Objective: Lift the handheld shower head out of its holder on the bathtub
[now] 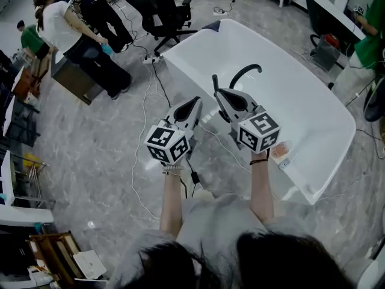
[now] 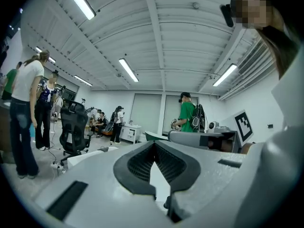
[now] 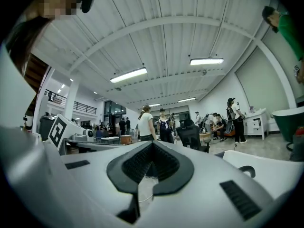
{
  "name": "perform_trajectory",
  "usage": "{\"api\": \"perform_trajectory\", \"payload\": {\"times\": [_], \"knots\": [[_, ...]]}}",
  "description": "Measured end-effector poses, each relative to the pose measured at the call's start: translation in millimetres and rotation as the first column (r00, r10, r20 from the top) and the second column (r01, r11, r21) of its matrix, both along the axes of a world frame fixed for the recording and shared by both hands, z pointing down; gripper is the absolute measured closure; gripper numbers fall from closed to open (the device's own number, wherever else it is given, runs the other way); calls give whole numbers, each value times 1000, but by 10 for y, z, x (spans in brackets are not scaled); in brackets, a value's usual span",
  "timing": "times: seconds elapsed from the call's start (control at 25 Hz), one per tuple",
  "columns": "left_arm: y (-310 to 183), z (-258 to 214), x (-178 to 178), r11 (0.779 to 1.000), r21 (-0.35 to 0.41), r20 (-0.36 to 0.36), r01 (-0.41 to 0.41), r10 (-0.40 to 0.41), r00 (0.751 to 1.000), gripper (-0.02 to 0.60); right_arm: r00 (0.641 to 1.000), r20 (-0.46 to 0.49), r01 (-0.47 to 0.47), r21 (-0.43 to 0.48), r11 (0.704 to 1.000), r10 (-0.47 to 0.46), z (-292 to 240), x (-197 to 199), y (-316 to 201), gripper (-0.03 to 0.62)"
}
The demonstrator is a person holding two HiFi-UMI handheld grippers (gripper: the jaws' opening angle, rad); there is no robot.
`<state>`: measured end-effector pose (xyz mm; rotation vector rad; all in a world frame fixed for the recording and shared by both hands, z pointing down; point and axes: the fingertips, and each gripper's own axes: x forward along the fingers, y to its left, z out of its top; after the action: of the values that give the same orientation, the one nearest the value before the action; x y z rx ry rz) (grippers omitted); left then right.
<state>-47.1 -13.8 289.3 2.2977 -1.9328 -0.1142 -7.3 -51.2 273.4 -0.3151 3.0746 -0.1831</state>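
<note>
- Barely begun, by the look of it: nothing gripped and nothing lifted.
- Handheld shower head (image 1: 246,72), taken to be the black curved piece, seated on the near rim of the white bathtub (image 1: 313,122) and untouched; holder too small to make out.
- Left gripper (image 1: 192,106): jaws clenched tip to tip with nothing between them, held level over the grey floor just short of the tub's rim.
- Right gripper (image 1: 219,94): likewise closed and empty, over the tub's near edge, near the shower head but apart from it.
- Left to do, as a judgement: close the remaining gap, part one pair of jaws, take hold of the shower head, then raise it clear of the holder.
- Cables on the floor beside the tub and people further back, none in the way of the reach.
</note>
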Motion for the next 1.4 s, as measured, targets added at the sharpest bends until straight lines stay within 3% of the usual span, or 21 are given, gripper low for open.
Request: {"api": "perform_trajectory", "payload": {"times": [0.72,1.0,1.4], "knots": [[-3,283,-694,981,-30,-16,-191,190,982,577,978,-32,-208,-6,978,208,291,-566,34,594],[-165,366,-606,971,-35,-38,-237,236,971,577,966,-50,-254,3,967,254,309,-509,-139,594],[-648,377,-834,973,-44,-49,-227,225,973,577,966,-75,-250,0,968,249,322,-736,-667,594]]}}
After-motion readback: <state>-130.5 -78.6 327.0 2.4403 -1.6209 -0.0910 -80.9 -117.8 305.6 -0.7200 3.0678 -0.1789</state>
